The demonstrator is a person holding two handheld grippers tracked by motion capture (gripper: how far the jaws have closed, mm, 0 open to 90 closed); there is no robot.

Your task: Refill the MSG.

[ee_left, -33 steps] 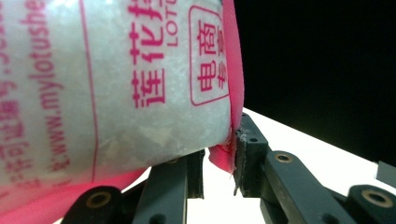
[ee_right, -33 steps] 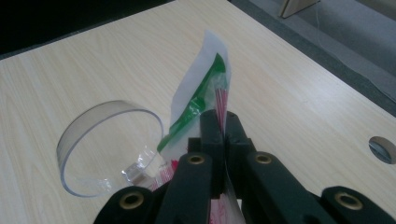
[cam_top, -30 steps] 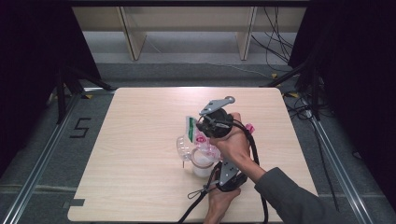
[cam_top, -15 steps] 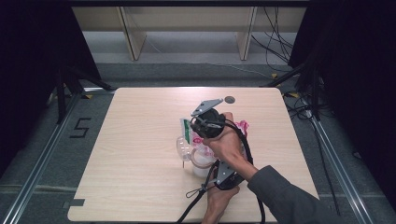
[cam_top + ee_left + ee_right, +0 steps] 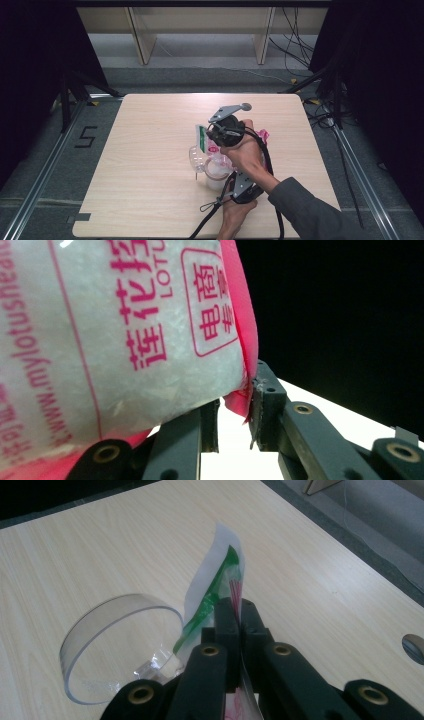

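Note:
A plastic bag of white granules (image 5: 125,340) with pink print hangs over the table between both grippers. Its white and green top strip (image 5: 220,575) sticks up past my right gripper (image 5: 239,605), which is shut on that strip. In the high view the right gripper (image 5: 209,140) sits above the bag (image 5: 201,137), held by a hand. My left gripper (image 5: 235,410) holds the bag's pink bottom corner between its pads; in the high view it lies lower (image 5: 234,175), near the front edge. A clear round plastic cup (image 5: 100,625) stands just beside the bag, also seen in the high view (image 5: 196,156).
The light wooden table (image 5: 150,130) has bare room to the left and at the back. A white rounded mass (image 5: 216,172) sits under the hands; I cannot tell whether it is bag or container. Black cables (image 5: 215,210) trail off the front edge. A small hole (image 5: 415,645) marks the tabletop.
The right hand and its gripper have shifted a little left and back; a pink part of the bag now shows to the right of the hand. The left gripper has stayed put.

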